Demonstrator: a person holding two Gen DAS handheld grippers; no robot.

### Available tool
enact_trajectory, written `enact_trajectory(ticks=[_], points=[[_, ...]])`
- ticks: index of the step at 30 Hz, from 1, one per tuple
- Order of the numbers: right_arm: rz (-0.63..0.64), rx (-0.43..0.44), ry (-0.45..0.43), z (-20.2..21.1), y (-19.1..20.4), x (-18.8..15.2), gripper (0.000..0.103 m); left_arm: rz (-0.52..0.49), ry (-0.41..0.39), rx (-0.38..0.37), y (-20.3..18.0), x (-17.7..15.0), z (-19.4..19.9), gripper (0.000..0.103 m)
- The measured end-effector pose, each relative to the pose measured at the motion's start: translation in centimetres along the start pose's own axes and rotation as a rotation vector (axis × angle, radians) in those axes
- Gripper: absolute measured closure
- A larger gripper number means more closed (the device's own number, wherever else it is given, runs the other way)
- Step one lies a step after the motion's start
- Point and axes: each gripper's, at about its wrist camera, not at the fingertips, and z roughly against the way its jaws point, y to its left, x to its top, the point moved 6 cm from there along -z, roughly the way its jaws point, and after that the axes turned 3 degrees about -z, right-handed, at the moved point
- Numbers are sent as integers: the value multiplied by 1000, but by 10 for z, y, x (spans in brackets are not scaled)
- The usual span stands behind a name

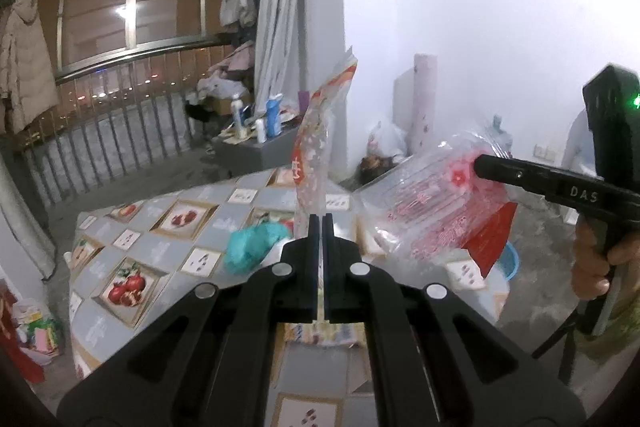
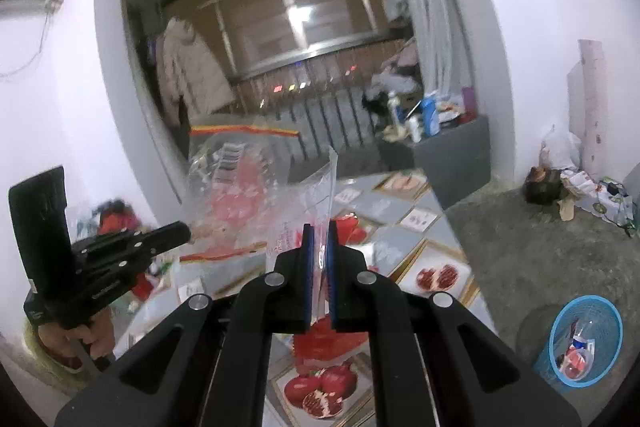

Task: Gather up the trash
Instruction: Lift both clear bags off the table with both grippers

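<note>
Left gripper [image 1: 321, 223] pinched narrow on a clear plastic wrapper with red-orange print [image 1: 316, 143], held upright above the table with pomegranate-patterned cloth [image 1: 132, 247]. Right gripper [image 2: 319, 239] clamped on a clear plastic bag with red lettering [image 2: 304, 203], also aloft. Crumpled teal bag [image 1: 252, 243] lies on table. Blue mesh waste basket [image 2: 586, 341] on floor, well apart.

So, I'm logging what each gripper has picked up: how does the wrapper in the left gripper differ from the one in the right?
The left gripper pinches a narrow wrapper with an orange-red band, standing upright. The right gripper pinches a wider clear bag with red print, tilted and spread sideways. The narrow wrapper looks flat; the clear bag looks puffed. Both are transparent plastic, both are held off the table, and both grippers are shut on them.
</note>
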Motion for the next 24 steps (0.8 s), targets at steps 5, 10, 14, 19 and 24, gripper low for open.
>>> enact_trajectory(ticks=[5, 10, 14, 19, 24], points=[[-139, 64, -25, 21, -33, 17, 97, 3, -11, -68, -14, 21, -11, 103], [-244, 110, -1, 22, -59, 19, 97, 4, -20, -82, -21, 28, -20, 103], [-253, 142, 14, 7, -56, 17, 97, 16, -12, -50, -17, 26, -23, 103], [-260, 209, 97, -39, -37, -8, 97, 58, 26, 20, -1, 7, -16, 103], [-261, 120, 329, -110, -47, -74, 81, 101, 119, 80, 17, -32, -18, 103]])
